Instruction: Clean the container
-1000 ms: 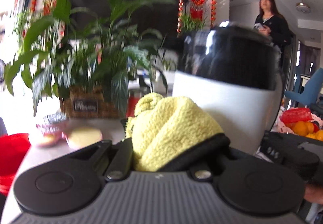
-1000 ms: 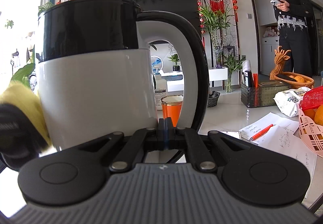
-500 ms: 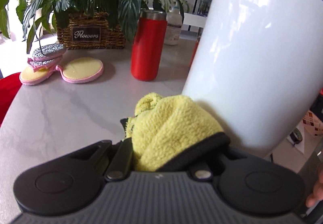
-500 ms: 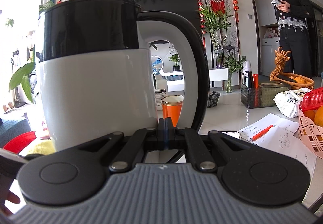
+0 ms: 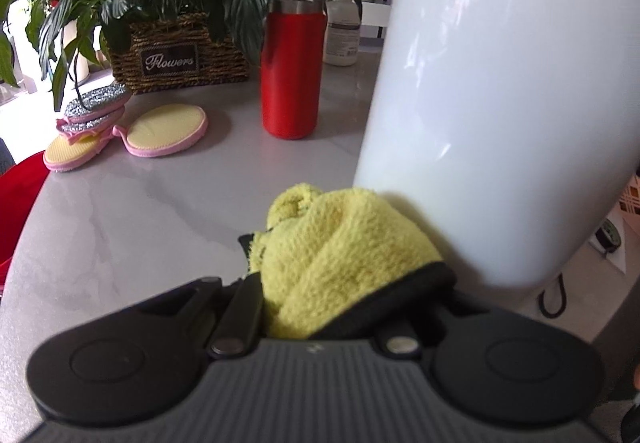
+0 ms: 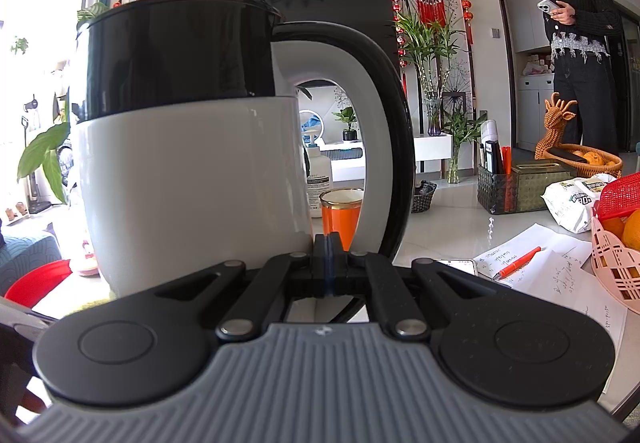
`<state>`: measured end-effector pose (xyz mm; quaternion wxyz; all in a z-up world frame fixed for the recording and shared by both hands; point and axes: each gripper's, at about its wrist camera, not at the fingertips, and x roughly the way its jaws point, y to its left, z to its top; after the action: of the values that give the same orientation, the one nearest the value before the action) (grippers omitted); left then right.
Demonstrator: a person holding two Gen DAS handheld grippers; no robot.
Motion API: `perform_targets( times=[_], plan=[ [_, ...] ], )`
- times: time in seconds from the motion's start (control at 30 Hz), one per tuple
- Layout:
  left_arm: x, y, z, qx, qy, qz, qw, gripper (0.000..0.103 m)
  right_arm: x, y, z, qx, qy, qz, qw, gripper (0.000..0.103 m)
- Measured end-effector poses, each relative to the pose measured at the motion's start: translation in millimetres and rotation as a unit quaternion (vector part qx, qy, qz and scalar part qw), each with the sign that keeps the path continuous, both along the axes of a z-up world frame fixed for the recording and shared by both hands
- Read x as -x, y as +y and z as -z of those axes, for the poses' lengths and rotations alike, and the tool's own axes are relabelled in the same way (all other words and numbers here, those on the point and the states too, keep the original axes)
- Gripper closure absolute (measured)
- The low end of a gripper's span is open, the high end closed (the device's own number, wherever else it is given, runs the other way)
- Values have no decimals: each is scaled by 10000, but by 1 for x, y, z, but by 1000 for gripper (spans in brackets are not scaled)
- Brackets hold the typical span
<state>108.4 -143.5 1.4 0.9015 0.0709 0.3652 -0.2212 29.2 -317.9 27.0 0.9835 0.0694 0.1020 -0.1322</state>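
Note:
The white kettle (image 5: pixel 500 103) with a black top band and black handle (image 6: pixel 192 183) stands on the grey table (image 5: pixel 120 211). My left gripper (image 5: pixel 342 267) is shut on a bunched yellow cloth (image 5: pixel 320 227), and the cloth presses against the kettle's lower white wall, close to its base. The left fingertips are hidden under the cloth. In the right wrist view my right gripper (image 6: pixel 328 247) is shut, fingers pressed together with nothing seen between them, just in front of the foot of the kettle's handle.
A red flask (image 5: pixel 292 67), a wicker flower basket (image 5: pixel 176 55) and pink-rimmed scrub pads (image 5: pixel 166 129) lie beyond the cloth. Right of the kettle are an orange cup (image 6: pixel 340 211), papers with a pen (image 6: pixel 516 263) and a fruit basket (image 6: pixel 616 255). A person (image 6: pixel 580 43) stands behind.
My left gripper slid the cloth down the kettle's side, from beside the black band to the lower white wall, and tipped downward. The right gripper stayed still.

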Motion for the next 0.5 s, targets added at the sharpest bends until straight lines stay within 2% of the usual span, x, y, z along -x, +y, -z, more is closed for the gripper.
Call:
perform_targets(
  times=[0.33,0.5],
  plan=[
    [7,-6,-13,-98,-365,19,9993,95,1,3,0,1,-2,2,10000,101],
    [9,-1,-25,188,-552,-2,9983,95,2,4,-1,-1,-3,3,10000,101]
  ],
)
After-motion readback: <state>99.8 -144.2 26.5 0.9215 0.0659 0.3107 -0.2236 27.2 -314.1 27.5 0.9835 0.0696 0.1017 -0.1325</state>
